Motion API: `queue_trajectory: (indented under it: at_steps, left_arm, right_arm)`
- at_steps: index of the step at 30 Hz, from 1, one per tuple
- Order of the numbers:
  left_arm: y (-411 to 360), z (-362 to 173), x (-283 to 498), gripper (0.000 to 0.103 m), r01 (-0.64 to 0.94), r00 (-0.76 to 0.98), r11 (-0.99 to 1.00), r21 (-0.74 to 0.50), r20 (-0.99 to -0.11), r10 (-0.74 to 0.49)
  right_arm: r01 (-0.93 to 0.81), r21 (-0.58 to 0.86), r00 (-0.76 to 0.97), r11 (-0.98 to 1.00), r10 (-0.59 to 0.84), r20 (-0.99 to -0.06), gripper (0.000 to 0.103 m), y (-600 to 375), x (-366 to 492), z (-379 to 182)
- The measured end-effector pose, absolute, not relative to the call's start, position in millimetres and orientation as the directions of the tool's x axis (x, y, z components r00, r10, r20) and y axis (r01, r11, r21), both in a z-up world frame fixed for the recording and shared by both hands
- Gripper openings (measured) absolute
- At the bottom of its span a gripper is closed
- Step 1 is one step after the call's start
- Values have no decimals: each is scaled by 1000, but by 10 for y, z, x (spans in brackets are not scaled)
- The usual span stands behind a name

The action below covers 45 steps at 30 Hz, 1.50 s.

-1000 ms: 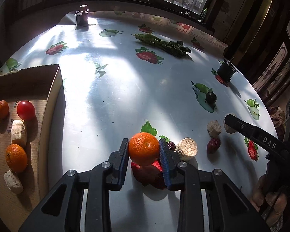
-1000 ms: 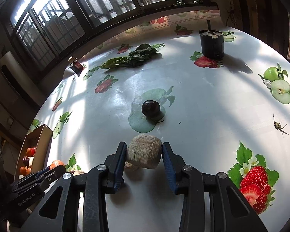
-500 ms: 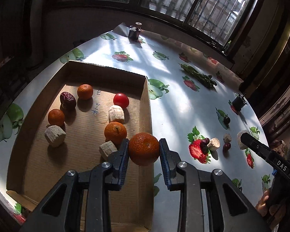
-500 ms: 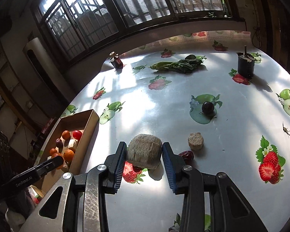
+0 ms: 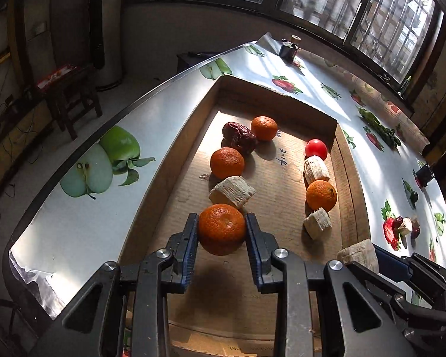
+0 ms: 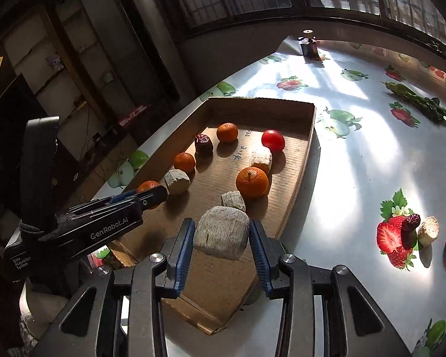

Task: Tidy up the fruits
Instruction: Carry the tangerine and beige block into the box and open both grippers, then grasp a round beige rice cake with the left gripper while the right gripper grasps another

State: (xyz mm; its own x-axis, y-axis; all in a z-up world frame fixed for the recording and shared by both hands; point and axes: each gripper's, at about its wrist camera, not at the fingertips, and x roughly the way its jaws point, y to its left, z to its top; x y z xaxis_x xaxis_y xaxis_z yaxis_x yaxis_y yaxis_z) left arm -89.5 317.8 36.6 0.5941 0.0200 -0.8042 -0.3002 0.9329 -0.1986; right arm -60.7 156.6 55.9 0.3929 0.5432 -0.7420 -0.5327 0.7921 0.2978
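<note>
My left gripper (image 5: 222, 229) is shut on an orange mandarin (image 5: 222, 228), held just above the near part of the cardboard tray (image 5: 349, 178). My right gripper (image 6: 222, 235) is shut on a pale beige cut chunk (image 6: 221, 235), hovering over the tray's (image 6: 303, 175) near right corner. Inside the tray lie three mandarins, a red tomato (image 5: 315, 148), a dark red date (image 5: 239, 140) and several beige chunks. In the right wrist view the left gripper (image 6: 147, 196) shows at the left with its mandarin partly hidden. The right gripper's chunk (image 5: 358, 254) appears at the lower right of the left wrist view.
On the fruit-print tablecloth to the right lie two dates (image 6: 411, 221) and a beige chunk (image 6: 428, 230) by a printed strawberry. Green vegetables (image 6: 416, 101) lie further back, a small dark bottle (image 6: 307, 46) stands at the far corner. The table edge (image 5: 74, 151) runs along the tray's left.
Both grippers swung left from the open tablecloth to above the tray, each carrying its item. The tray now fills the middle of both views.
</note>
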Motion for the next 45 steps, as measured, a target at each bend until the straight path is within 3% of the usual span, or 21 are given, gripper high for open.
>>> queue_trajectory:
  at_steps: [9,20,26,34,45]
  left_arm:
    - [3263,284,-897,30,-308,588,925,-225,-809,-1]
    - [3205,419,-966,33,-305,622,925,-224,-783,16]
    - [3155,747,-1136,46,-316,692,930,-187,-717,91]
    - [2803,1148,-1381,75,-343,759,939,-32,-598,257]
    - [2256,1291,-1466,79,-262,794,963,57,-555,249]
  right_arm:
    - [-545,249,352,801,487,-799,41,1881,-504,290]
    - [-548,199,384,813,455,-803,41,1916,-566,247]
    - [-552,206,424,808,484,-765,49,1796,-633,429]
    - [-459,254,544,852,495,-678,64,1224,-873,747]
    - [-296,317,609,901,433,-664,64,518,-1051,726]
